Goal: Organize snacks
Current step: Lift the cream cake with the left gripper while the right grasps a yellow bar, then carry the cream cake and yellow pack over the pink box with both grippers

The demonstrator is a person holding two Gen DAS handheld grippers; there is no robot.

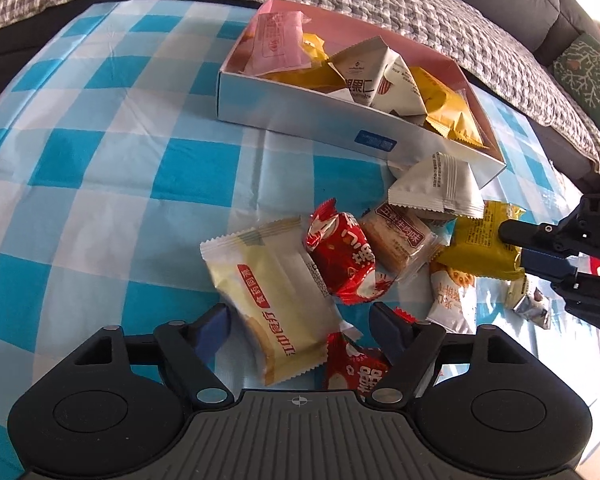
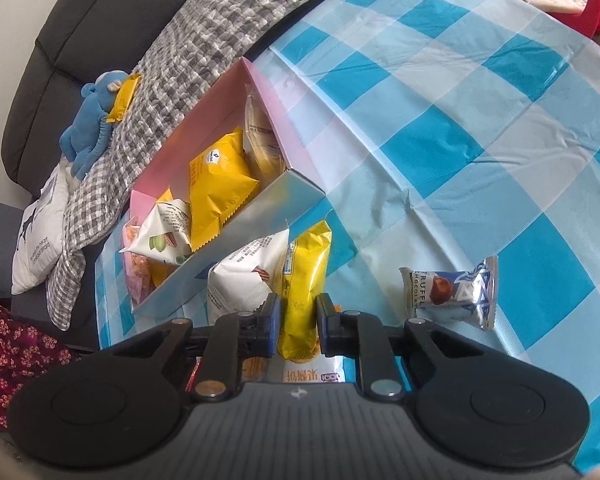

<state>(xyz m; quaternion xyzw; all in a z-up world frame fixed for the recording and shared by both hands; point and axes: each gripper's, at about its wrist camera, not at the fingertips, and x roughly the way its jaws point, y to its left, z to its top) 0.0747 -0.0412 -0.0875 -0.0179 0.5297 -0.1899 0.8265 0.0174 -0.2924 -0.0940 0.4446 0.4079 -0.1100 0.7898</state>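
A shallow box [image 1: 300, 114] with pink inner walls holds several yellow, white and pink snack packets on the blue checked cloth; it also shows in the right wrist view [image 2: 236, 244]. Loose snacks lie in front of it. My left gripper [image 1: 300, 320] is open around a pale yellow packet [image 1: 272, 292], with a red packet [image 1: 344, 256] beside it. My right gripper [image 2: 298, 320] is shut on a yellow packet [image 2: 302, 280]; that packet [image 1: 480, 244] and the right gripper [image 1: 516, 240] also show in the left wrist view.
A white packet [image 1: 436, 188], a brown biscuit packet [image 1: 400, 240] and a second red packet [image 1: 356, 368] lie nearby. A silver truffle chocolate [image 2: 452, 294] lies apart on the cloth. A sofa with a grey checked blanket [image 2: 172, 56] and a blue plush toy [image 2: 92, 120] borders the table.
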